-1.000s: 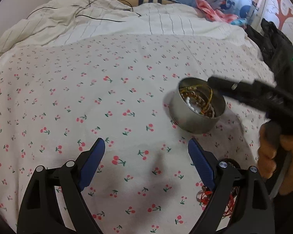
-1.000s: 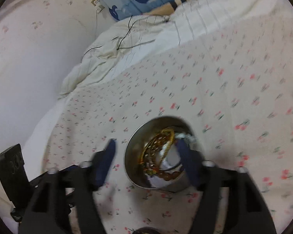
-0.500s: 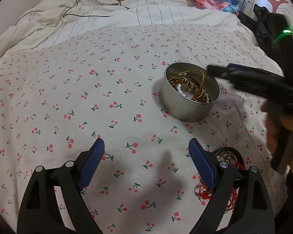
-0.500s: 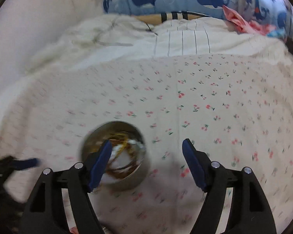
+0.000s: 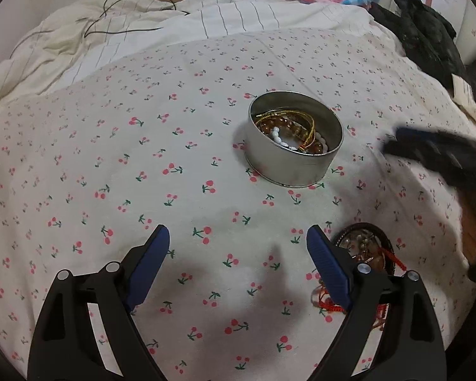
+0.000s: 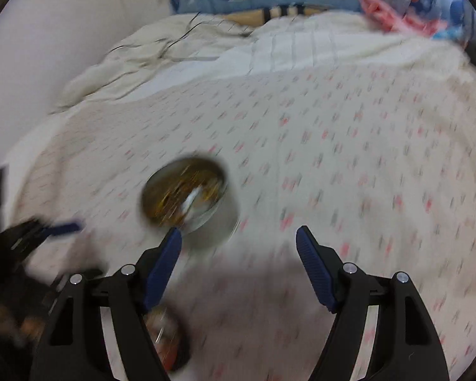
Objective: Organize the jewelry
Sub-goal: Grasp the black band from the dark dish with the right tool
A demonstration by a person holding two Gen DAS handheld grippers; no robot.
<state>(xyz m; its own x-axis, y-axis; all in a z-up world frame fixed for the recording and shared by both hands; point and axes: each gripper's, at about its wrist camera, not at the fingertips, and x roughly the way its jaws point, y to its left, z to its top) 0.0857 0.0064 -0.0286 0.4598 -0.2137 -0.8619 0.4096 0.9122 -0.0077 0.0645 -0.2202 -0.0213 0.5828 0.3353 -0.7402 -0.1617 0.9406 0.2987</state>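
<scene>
A cherry-print bedsheet (image 5: 142, 165) covers the bed; a round metal tin (image 5: 293, 158) holding bead bracelets (image 5: 288, 133) sits on it, ahead of both tools; the left gripper (image 5: 238, 254) and right gripper (image 6: 238, 247) hover spread wide, empty; loose jewelry (image 5: 369, 250) lies just beside the left gripper's right finger.

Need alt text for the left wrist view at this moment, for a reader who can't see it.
A round metal tin holding gold, amber and white bracelets sits on a cherry-print bedsheet, ahead of the open, empty left tool. A loose jewelry pile with red cord lies beside that tool's right finger, and the right tool is a dark blur at the right edge.
</scene>
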